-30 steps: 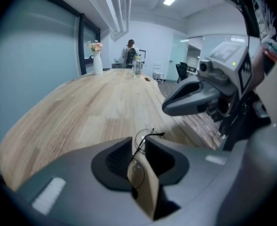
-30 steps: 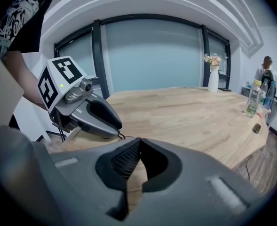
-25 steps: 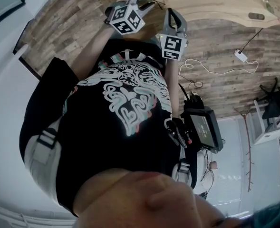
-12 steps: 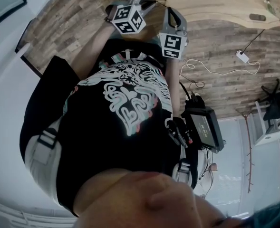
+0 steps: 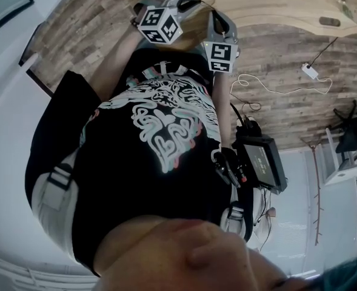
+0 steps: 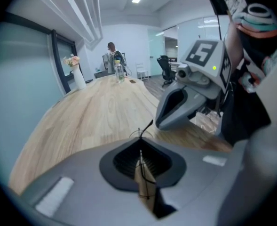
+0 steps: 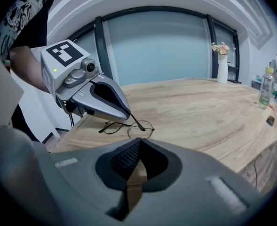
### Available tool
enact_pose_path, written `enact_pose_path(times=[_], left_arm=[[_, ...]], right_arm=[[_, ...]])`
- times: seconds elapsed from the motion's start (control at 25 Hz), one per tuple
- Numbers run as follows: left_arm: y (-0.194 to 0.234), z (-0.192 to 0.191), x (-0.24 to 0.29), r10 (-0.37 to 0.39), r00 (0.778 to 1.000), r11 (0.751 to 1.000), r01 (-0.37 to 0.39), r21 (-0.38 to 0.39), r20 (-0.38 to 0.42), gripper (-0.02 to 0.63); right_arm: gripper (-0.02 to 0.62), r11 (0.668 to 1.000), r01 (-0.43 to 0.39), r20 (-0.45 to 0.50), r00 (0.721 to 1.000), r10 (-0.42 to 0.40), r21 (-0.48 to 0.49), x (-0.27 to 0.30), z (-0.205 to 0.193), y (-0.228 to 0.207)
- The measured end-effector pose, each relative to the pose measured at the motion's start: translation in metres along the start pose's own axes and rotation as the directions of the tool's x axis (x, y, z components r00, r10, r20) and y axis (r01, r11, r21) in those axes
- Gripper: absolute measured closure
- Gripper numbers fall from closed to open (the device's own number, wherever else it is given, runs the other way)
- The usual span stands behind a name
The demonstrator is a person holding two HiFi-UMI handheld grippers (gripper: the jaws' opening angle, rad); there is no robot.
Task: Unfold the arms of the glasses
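Note:
Thin black wire-rimmed glasses (image 7: 129,127) lie on the wooden table (image 7: 199,112) near its edge, lenses down on the wood. My left gripper (image 6: 140,147) is shut on one thin arm of the glasses (image 6: 146,126), whose tip sticks up past the jaws. In the right gripper view the left gripper (image 7: 98,95) hangs over the frame with the arm (image 7: 136,123) slanting out of its tip. My right gripper (image 7: 137,145) sits just short of the glasses, jaws together with nothing between them. The head view shows both marker cubes, left (image 5: 160,25) and right (image 5: 220,56), by the table edge.
Far down the table stand a white vase with flowers (image 6: 77,76) and a bottle (image 6: 119,71); a person (image 6: 113,55) and office chairs (image 6: 165,69) are beyond. A small dark object (image 5: 326,21) lies on the table. On the floor are a white cable and adapter (image 5: 310,70).
Both grippers have crept slightly farther over the table edge; the left marker cube has turned a little. The hold on the glasses arm is unchanged.

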State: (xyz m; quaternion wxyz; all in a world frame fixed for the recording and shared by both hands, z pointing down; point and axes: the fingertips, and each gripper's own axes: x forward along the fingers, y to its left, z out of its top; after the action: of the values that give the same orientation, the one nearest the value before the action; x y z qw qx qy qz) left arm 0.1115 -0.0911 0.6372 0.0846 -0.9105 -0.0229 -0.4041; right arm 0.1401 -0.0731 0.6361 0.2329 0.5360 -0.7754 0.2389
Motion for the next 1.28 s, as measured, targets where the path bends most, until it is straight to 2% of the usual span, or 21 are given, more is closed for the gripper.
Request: enact_pose_path(times=[0.24,0.44,0.56,0.8,0.92,1.12,1.28], left_arm=[[-0.009,0.011,-0.007,-0.028,0.996,1.000,0.027,0.010,0.087,0.607],[-0.016,0.016,-0.007,-0.066,0.990,0.998,0.066,0.002,0.124,0.607],[-0.016,0.016,-0.006,-0.063,0.991,0.998,0.062,0.010,0.119,0.607],[-0.008,0.016,-0.015,-0.003,0.991,0.999,0.010,-0.049,0.135,0.606],[-0.008,0.013,-0.021,0.024,0.991,0.998,-0.016,-0.064,0.132,0.606],[-0.003,0.008,-0.035,0.121,0.986,0.991,-0.114,-0.074,0.112,0.606],[0.006,0.003,-0.045,0.190,0.975,0.971,-0.170,-0.168,0.113,0.606]], right_arm=[[0.596,0.999,-0.012,0.004,1.000,0.012,-0.038,0.003,0.004,0.003],[0.595,0.994,-0.011,-0.116,0.993,-0.002,-0.112,0.012,-0.003,0.004],[0.596,0.995,0.004,-0.133,0.991,-0.017,-0.099,0.017,-0.002,0.001],[0.596,0.998,0.020,-0.138,0.990,-0.028,-0.060,0.022,-0.003,-0.005],[0.597,1.000,0.016,-0.133,0.991,-0.016,-0.004,0.027,-0.006,-0.007],[0.596,0.999,0.022,-0.156,0.988,-0.017,0.030,0.030,-0.009,-0.012],[0.597,0.997,0.037,-0.163,0.986,-0.026,0.064,0.031,-0.013,-0.017]])
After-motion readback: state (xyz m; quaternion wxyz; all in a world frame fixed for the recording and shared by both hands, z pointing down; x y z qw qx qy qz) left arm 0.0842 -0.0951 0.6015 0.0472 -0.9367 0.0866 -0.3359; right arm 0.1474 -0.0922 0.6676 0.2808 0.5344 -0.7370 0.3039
